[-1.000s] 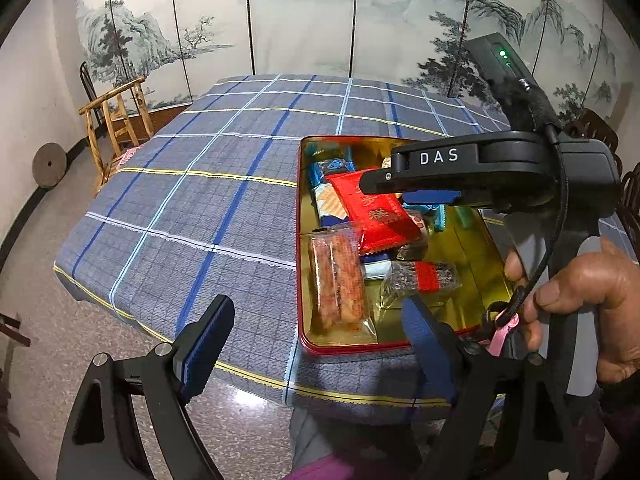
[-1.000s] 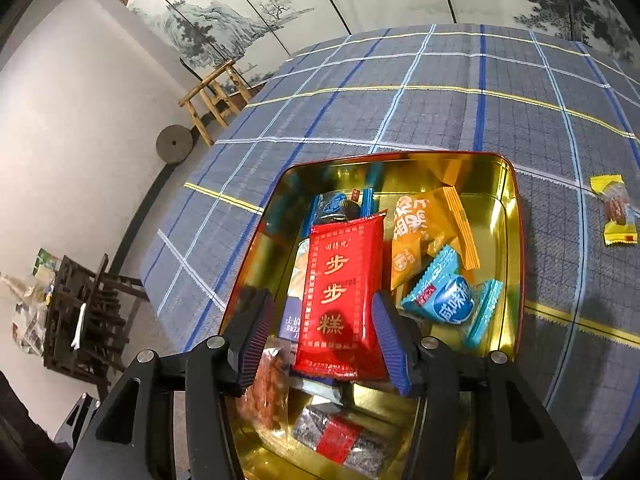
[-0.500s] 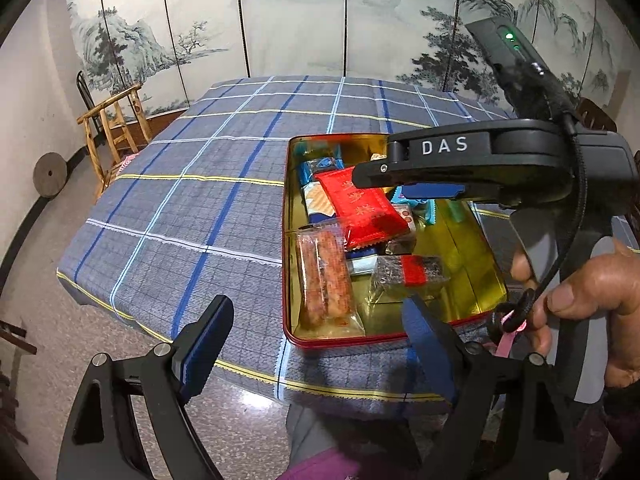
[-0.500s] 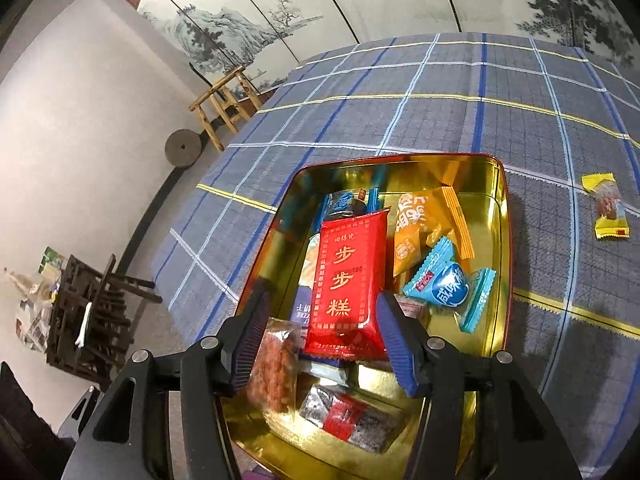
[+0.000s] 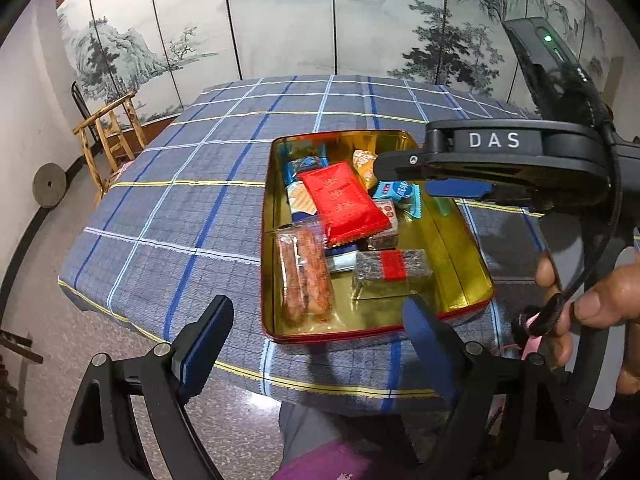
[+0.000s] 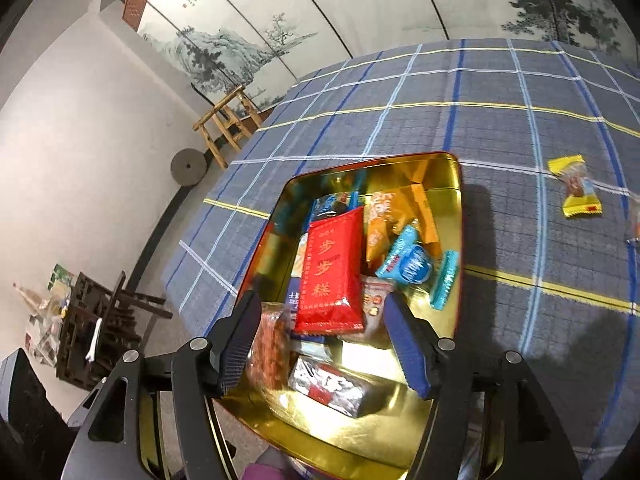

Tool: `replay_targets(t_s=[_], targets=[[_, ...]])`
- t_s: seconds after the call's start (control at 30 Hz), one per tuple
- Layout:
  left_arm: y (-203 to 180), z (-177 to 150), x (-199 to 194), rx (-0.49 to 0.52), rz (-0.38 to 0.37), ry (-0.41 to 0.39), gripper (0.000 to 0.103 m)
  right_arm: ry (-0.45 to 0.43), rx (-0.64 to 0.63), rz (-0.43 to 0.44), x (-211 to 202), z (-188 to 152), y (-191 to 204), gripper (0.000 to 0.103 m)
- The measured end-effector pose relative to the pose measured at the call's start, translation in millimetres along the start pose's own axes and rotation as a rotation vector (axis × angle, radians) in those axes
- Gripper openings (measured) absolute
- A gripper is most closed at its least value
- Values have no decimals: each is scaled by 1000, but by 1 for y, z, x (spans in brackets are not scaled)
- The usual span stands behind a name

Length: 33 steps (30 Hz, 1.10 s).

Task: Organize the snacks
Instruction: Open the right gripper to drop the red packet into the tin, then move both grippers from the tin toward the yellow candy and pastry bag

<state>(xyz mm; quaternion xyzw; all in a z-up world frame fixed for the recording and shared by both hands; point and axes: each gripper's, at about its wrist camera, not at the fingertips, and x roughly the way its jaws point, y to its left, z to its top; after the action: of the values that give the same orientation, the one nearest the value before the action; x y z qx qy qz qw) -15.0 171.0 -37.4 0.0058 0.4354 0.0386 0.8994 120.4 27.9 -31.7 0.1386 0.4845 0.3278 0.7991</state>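
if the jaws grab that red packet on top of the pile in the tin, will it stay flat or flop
The red packet looks like thin glossy film with crimped ends, so it would probably sag somewhat if pinched at one edge. It lies flat and keeps a straight rectangle across uneven snacks, suggesting fairly stiff contents. The shiny wrapper may be slippery. It rests loosely in the gold tin, so a push would likely slide it.

The right gripper [image 6: 322, 344] hangs over the gold tin [image 6: 456, 200], its jaws opening on nothing. A yellow snack [image 6: 576, 188] lies apart on the surface [image 6: 500, 120].
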Motion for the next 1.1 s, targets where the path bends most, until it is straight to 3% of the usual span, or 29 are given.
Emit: replay_targets(t_s=[0.37,0.63,0.9,1.1], targets=[[-17,1,-4,45,10,-7,89,-50,31,-4,-27,-11,-24,67],[-34,1,-5,85,13,-3,89,-102,99,-43,-62,-30,-69,70],[-58,4,-8,145,19,-9,91,-156,184,-166,-100,-50,-138,71],[-79,11,-8,185,21,-14,92,-202,168,-344,-132,-58,-177,71]])
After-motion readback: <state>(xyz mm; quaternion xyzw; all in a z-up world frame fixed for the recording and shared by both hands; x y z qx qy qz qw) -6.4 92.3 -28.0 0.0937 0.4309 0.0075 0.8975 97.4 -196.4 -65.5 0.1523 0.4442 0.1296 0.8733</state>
